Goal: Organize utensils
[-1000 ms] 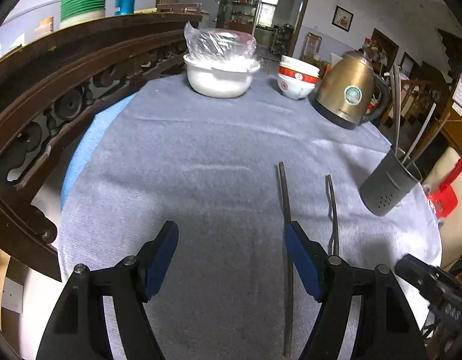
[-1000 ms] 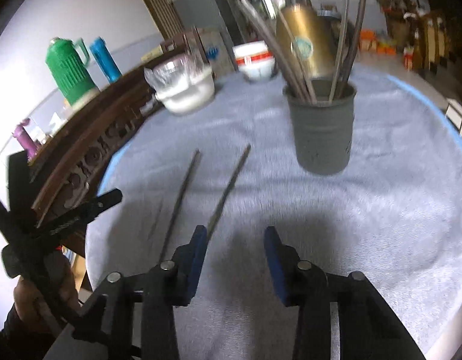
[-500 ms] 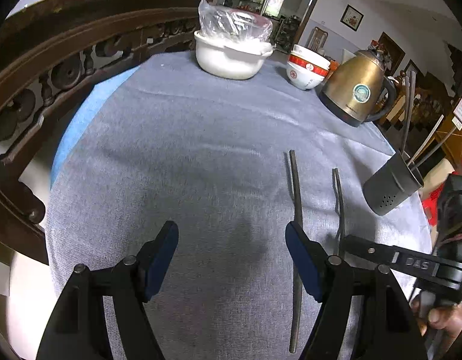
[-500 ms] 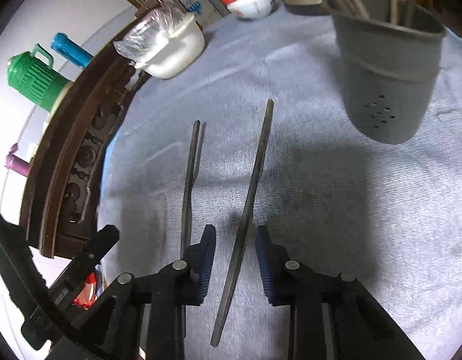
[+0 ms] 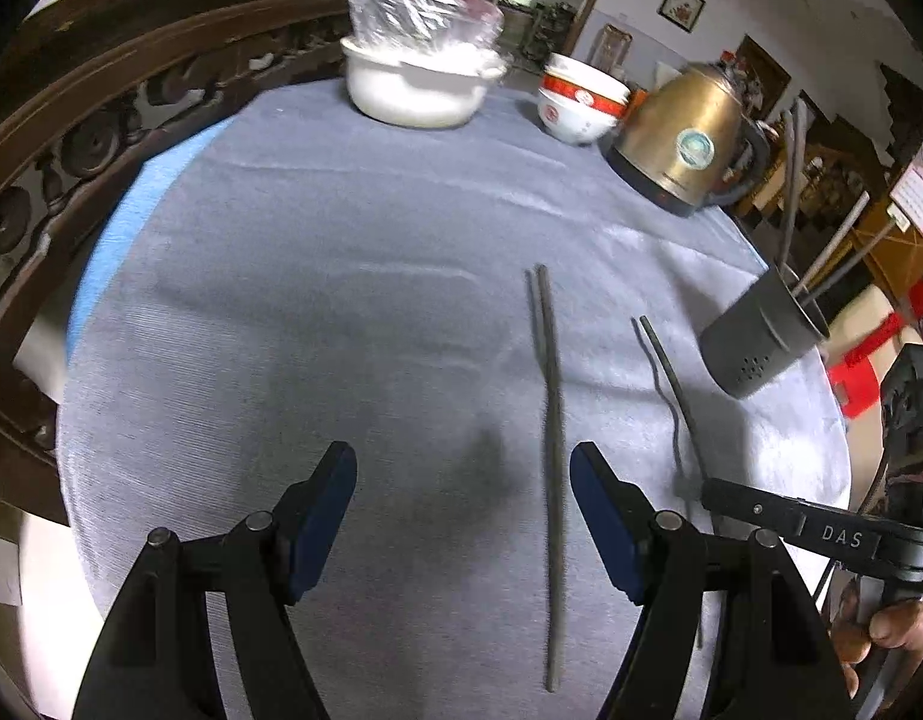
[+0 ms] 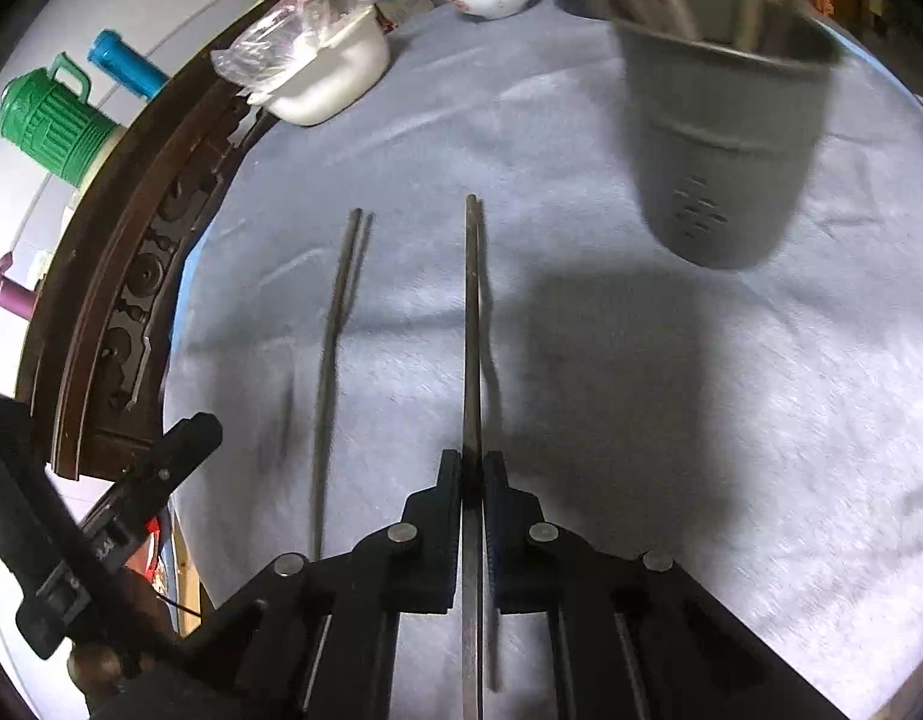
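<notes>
Your right gripper (image 6: 473,468) is clamped on one chopstick (image 6: 472,324) mid-table; your left gripper (image 5: 463,516) stands apart, empty, beside the other chopstick (image 5: 551,396).

The right gripper (image 6: 473,474) has closed: a second ago its blue-padded jaws stood apart above the grey tablecloth (image 6: 581,420), half a second ago they flanked the near end of the right-hand dark, thin metal chopstick (image 6: 472,324), and now they are clamped on it, the stick running straight out from between them. It has also come lower and nearer the cloth, so the grey perforated plastic utensil holder (image 6: 725,138) looms larger. In the left wrist view the right gripper's black body has come in at the right edge beside that chopstick.
</notes>
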Demonstrator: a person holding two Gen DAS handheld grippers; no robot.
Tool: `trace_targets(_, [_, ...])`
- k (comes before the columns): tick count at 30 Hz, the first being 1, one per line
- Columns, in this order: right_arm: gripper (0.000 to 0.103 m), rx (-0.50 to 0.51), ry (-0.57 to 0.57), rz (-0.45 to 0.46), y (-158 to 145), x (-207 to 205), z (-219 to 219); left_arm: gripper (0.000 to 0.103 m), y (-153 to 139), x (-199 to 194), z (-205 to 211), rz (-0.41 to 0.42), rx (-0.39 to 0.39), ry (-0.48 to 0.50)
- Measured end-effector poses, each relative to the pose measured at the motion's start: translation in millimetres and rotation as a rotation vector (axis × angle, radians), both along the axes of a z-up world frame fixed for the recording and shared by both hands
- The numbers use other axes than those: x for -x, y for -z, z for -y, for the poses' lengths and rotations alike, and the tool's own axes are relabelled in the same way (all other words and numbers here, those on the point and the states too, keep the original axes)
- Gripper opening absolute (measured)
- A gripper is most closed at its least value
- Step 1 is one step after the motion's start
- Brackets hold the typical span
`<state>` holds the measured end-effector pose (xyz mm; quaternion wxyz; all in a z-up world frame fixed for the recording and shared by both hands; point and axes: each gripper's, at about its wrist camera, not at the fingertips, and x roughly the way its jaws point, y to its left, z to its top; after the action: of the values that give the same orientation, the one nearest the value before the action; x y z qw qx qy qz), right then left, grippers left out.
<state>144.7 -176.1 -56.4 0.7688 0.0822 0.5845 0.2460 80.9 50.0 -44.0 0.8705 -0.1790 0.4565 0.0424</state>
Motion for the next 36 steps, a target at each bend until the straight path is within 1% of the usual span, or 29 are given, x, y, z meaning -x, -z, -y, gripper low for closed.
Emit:
trace_targets(2, [0.009,0.009,-0.002,-0.009,1.3,1.9,5.9,0.074,-0.3,-4.0,10.5,-0.017,-0.01,0.032])
trace_targets(3, [0.011,0.011,-0.011,-0.02,2.9,3.1,5.9,0.074,-0.6,-7.4,18.7,-0.03,-0.029,0.057])
trace_targets(7, [0.013,-0.018,-0.023,-0.03,7.9,10.2,9.8,0.074,1.7,-17.3,39.2,-0.061,-0.08,0.109])
trace_targets(9, [0.018,-0.027,-0.006,-0.017,8.7,12.8,15.8,0.074,6.1,-22.0,43.7,-0.095,-0.105,0.113])
trace_targets(10, [0.019,-0.032,0.003,-0.013,8.9,13.1,18.2,0.072,9.4,-23.2,45.4,-0.116,-0.119,0.118])
trace_targets(11, [0.02,-0.045,0.014,-0.009,8.5,14.5,23.4,0.067,12.7,-24.5,47.3,-0.136,-0.132,0.123])
trace_targets(12, [0.02,-0.058,0.022,-0.008,8.4,15.6,28.6,0.05,16.8,-26.2,49.6,-0.162,-0.142,0.133])
trace_targets(13, [0.02,-0.065,0.025,-0.009,8.3,16.0,32.1,0.031,22.4,-28.5,52.6,-0.197,-0.15,0.148])
trace_targets(14, [0.02,-0.071,0.029,-0.007,8.2,15.5,34.8,0.023,26.7,-29.0,53.4,-0.222,-0.15,0.157])
trace_targets(15, [0.02,-0.075,0.034,-0.006,8.4,14.3,36.1,0.014,25.7,-27.4,53.9,-0.212,-0.168,0.148])
trace_targets(16, [0.02,-0.083,0.042,-0.007,9.0,13.6,39.8,0.006,27.1,-27.5,53.2,-0.231,-0.153,0.151])
trace_targets(21, [0.02,-0.106,0.042,-0.014,13.2,8.4,41.4,0.005,24.7,-17.9,44.1,-0.257,-0.106,0.154])
trace_targets(23, [0.02,-0.108,0.032,-0.009,11.6,5.8,37.8,0.005,23.9,-10.1,41.7,-0.272,-0.071,0.16])
trace_targets(26, [0.02,-0.106,0.017,0.004,7.2,0.9,30.4,0.006,23.3,-2.8,41.5,-0.28,-0.041,0.167])
trace_targets(27, [0.02,-0.103,0.015,0.01,4.6,-1.8,27.5,0.009,21.2,-2.3,40.0,-0.277,-0.016,0.172])
trace_targets(29, [0.02,-0.102,0.009,0.026,-0.9,-5.2,25.7,0.026,14.9,-1.7,34.6,-0.275,0.013,0.175])
trace_targets(30, [0.02,-0.098,0.008,0.031,-3.3,-7.6,24.0,0.041,9.4,-3.2,31.2,-0.262,0.028,0.175])
trace_targets(31, [0.02,-0.093,0.01,0.033,-5.4,-10.8,22.9,0.047,2.6,-6.2,27.3,-0.24,0.034,0.171])
trace_targets(33, [0.02,-0.071,0.009,0.031,-8.1,-18.8,19.5,0.047,-9.0,-15.3,21.9,-0.214,0.01,0.16])
trace_targets(36, [0.02,-0.034,-0.017,0.015,-9.3,-29.1,15.7,0.047,-12.9,-34.7,13.6,-0.211,-0.022,0.149])
